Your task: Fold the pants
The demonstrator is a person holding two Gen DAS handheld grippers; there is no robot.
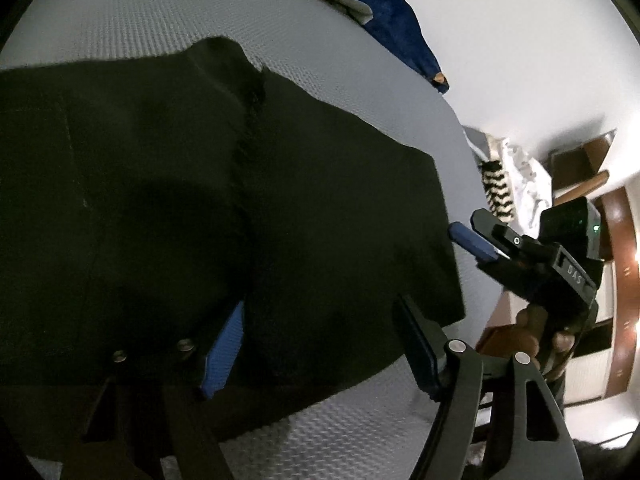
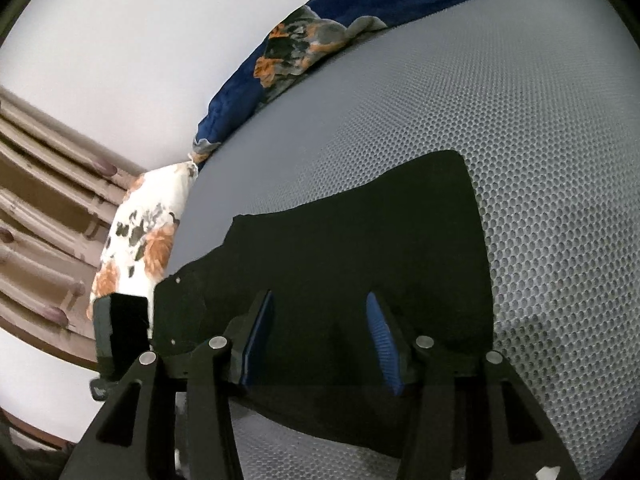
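Black pants lie spread flat on a grey mesh mattress, with a seam running down their middle. My left gripper hovers open over their near edge, its blue pads wide apart and nothing pinched between them. At the pants' right edge, my right gripper points in at the cloth, held by a hand. In the right wrist view the pants fill the centre of the mattress. There my right gripper stands open above the cloth, its pads clear of it.
A dark blue floral blanket lies along the mattress's far edge against a white wall. A white floral pillow sits at the corner beside a striped curtain. Wooden furniture and a heap of clothes stand beyond the mattress.
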